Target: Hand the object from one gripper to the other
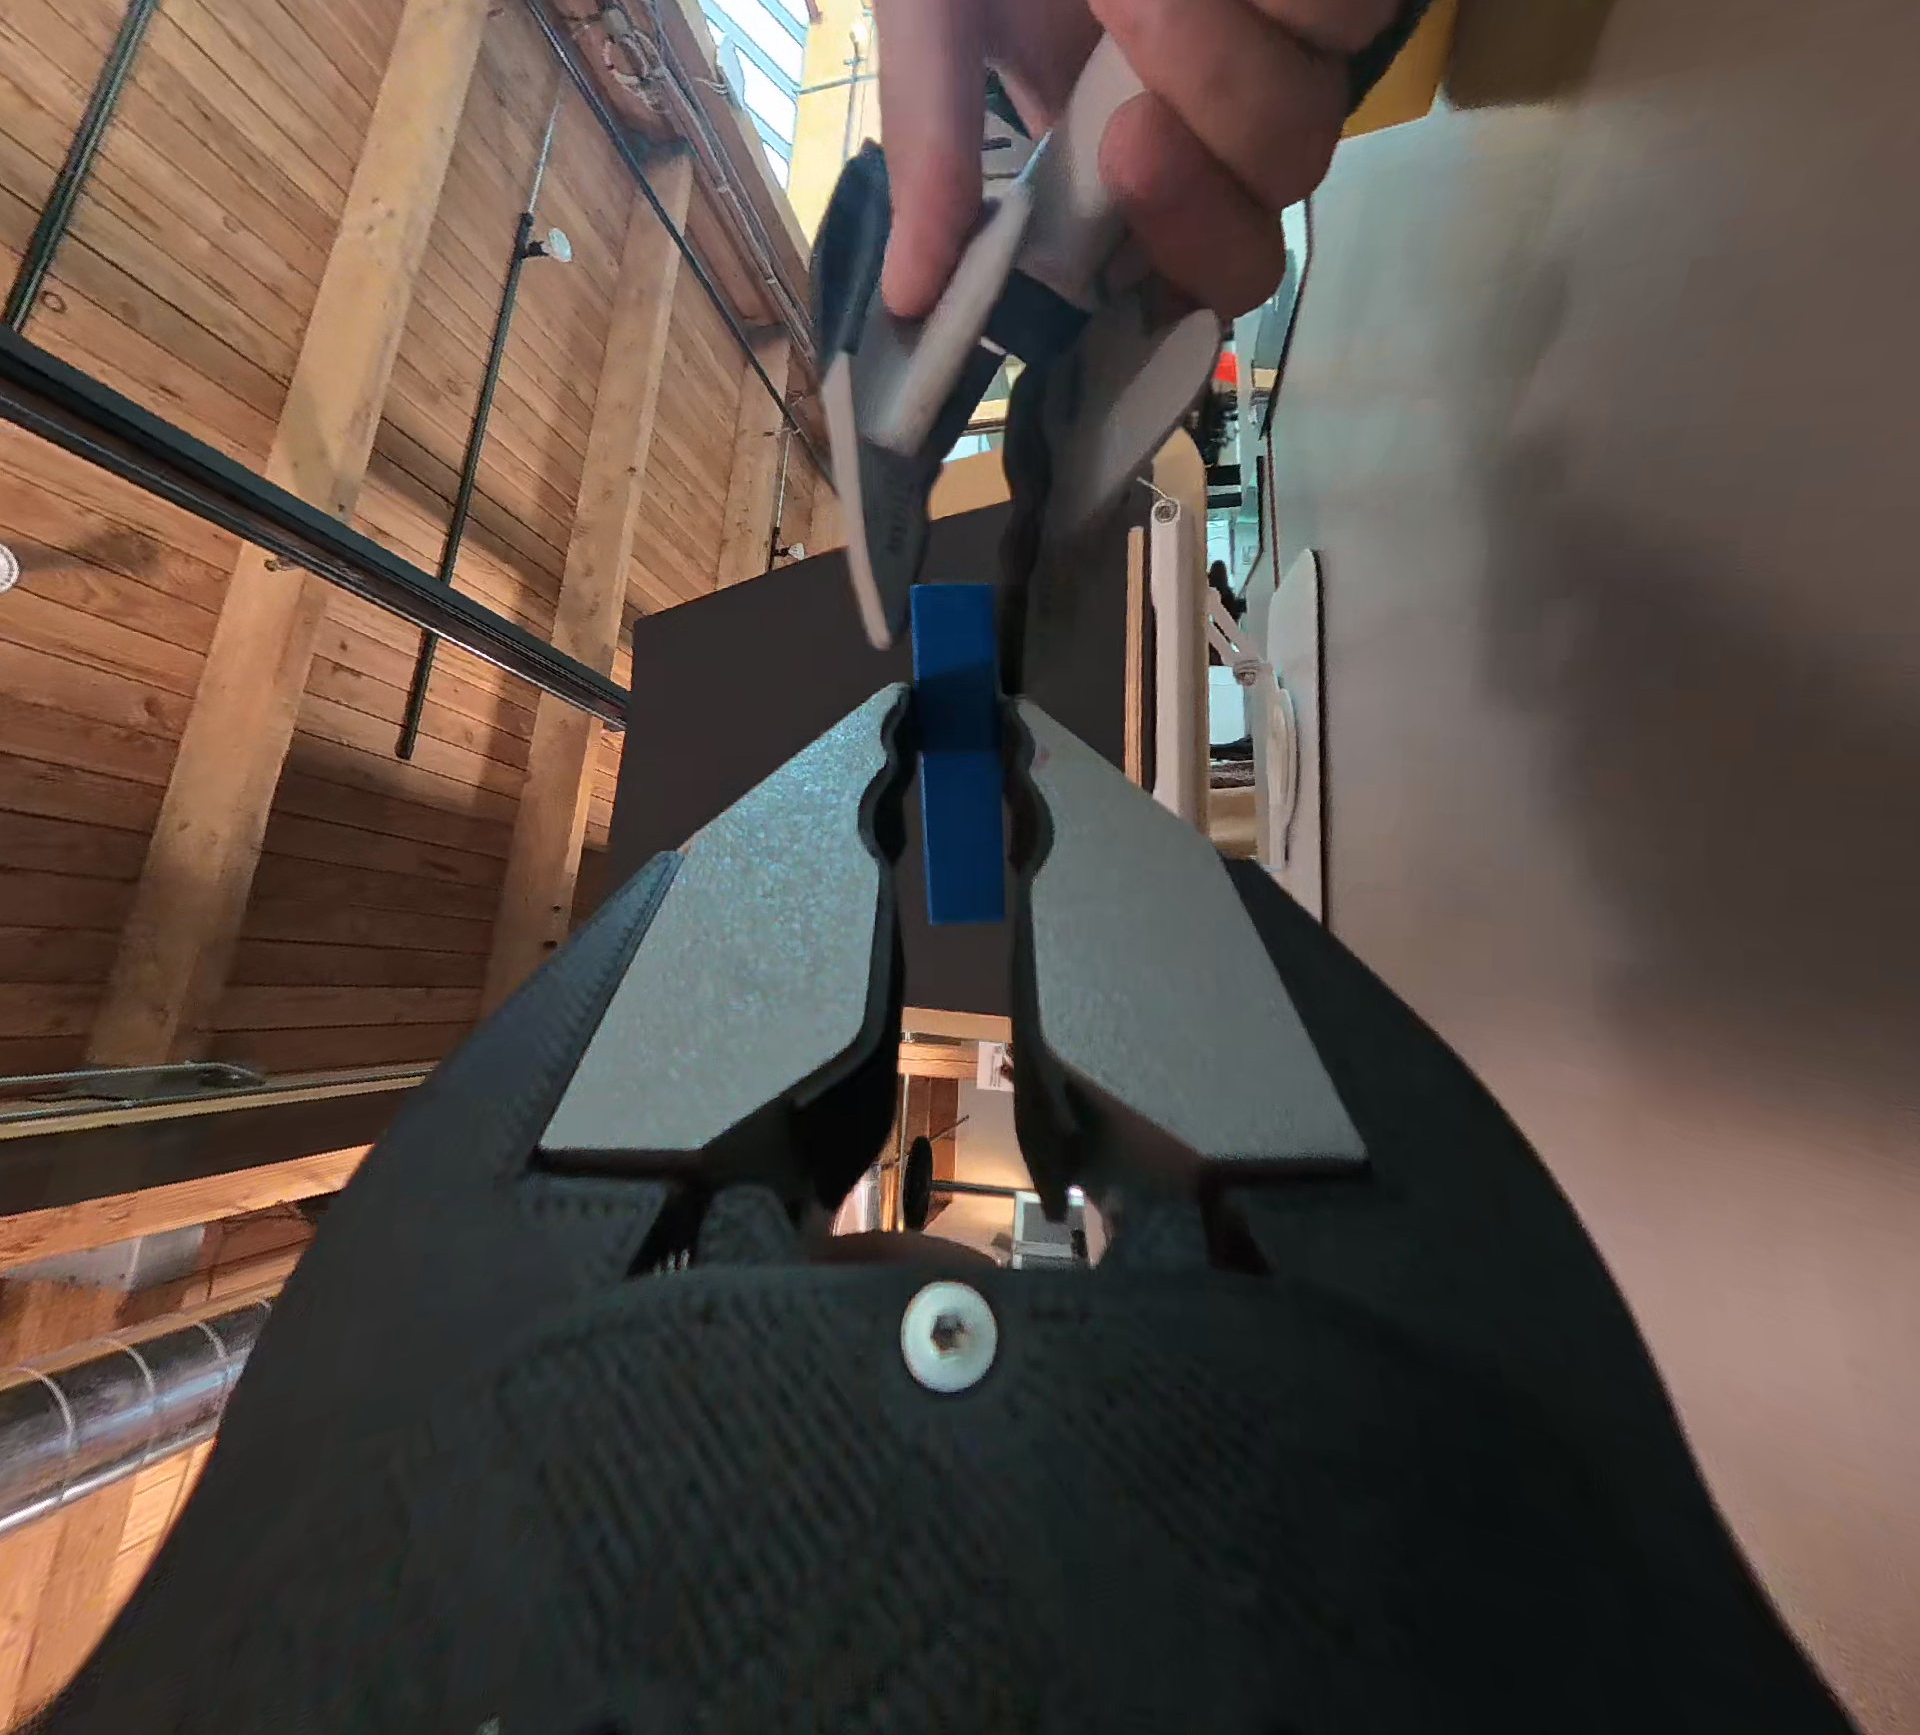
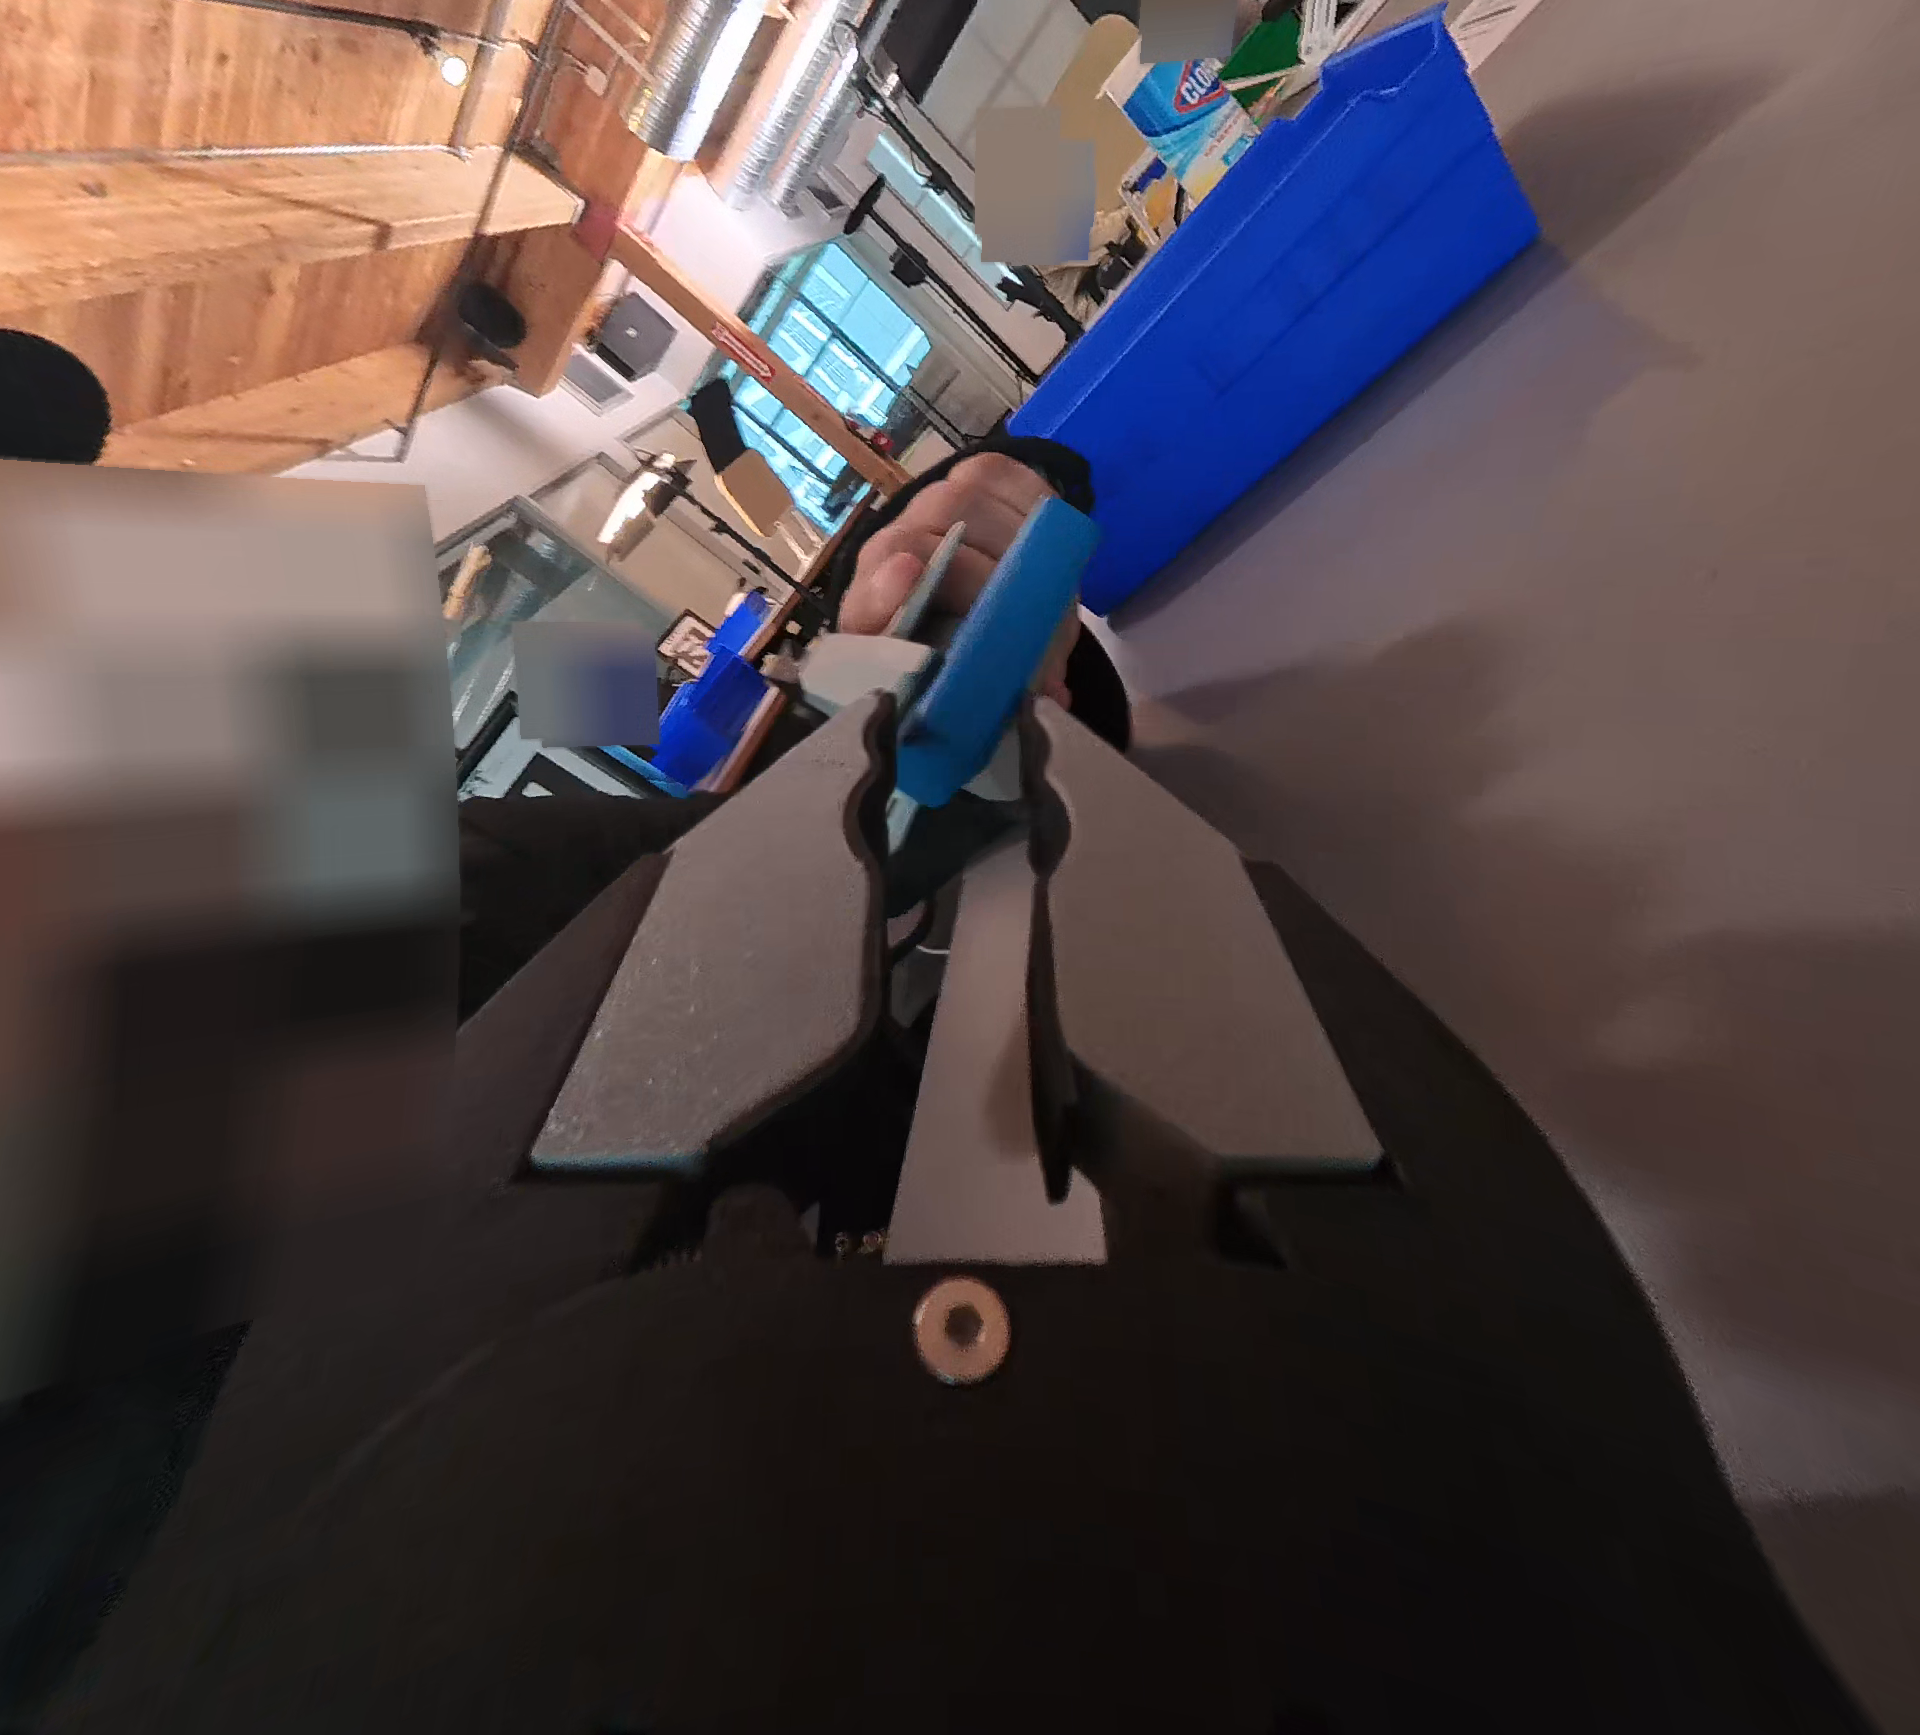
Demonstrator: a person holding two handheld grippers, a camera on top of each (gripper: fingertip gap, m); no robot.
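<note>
In the left wrist view my left gripper is shut on a blue block, held about mid-length with its far end sticking out past the fingertips. My right gripper, held by a hand, comes in from the far side; its two fingers stand either side of the block's far end with small gaps showing. In the right wrist view the right gripper is open around the near end of the block. The hand holding the left gripper shows behind the block.
A large blue bin stands on the grey table, just beyond the grippers. A wipes canister and clutter sit behind it. The table surface fills the right of the left wrist view; a dark panel stands behind the block. My left and right fingertips are right by each other.
</note>
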